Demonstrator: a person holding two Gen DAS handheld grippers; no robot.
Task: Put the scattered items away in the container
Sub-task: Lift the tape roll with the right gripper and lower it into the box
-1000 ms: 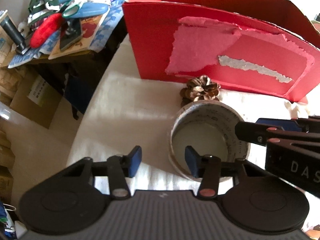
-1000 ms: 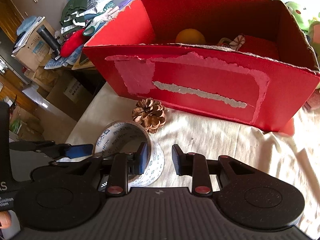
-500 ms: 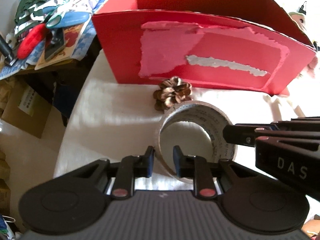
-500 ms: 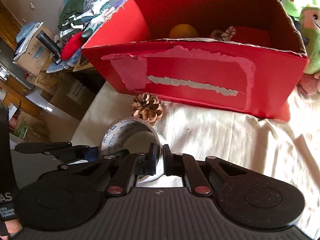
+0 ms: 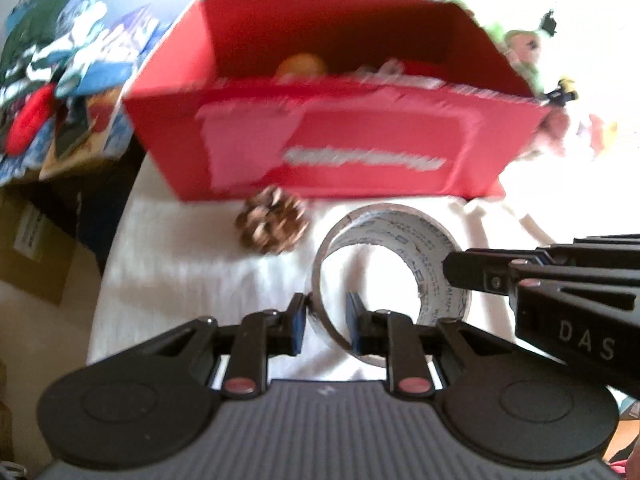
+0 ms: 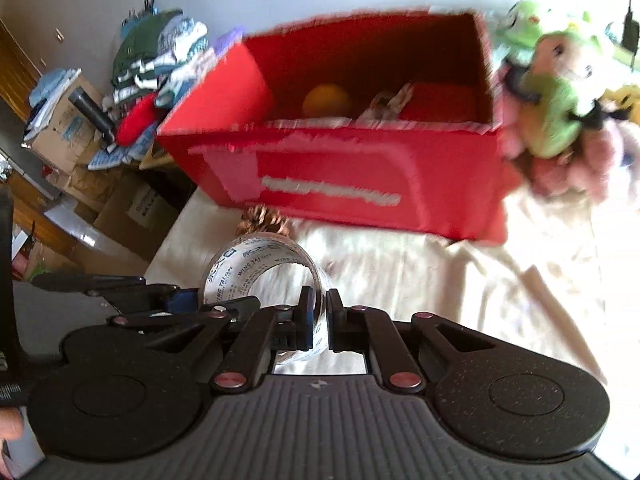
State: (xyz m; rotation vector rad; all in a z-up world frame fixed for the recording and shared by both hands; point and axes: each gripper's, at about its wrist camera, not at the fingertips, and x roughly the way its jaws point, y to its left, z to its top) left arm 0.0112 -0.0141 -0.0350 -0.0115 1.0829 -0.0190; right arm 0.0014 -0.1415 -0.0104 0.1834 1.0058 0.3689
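Strong daylight is admitted from the right, and the pale cloth point(image 5: 192, 280) is blown out to white on that side in both views. Motion blur is spread over the red box point(image 5: 360, 152), the pine cone point(image 5: 272, 220) and the plush toys point(image 6: 556, 92) — only the near black claw bodies are rendered sharp. Straight edges are bowed by the fisheye lens, and dark vignetting is seen in the corners.

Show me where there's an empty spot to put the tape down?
The pale cloth lies bare in front of the red box, right of the tape roll. Inside the box, the left end beside the orange ball looks free. It is crowded by the pine cone against the box front, and by the plush toys at its right end.
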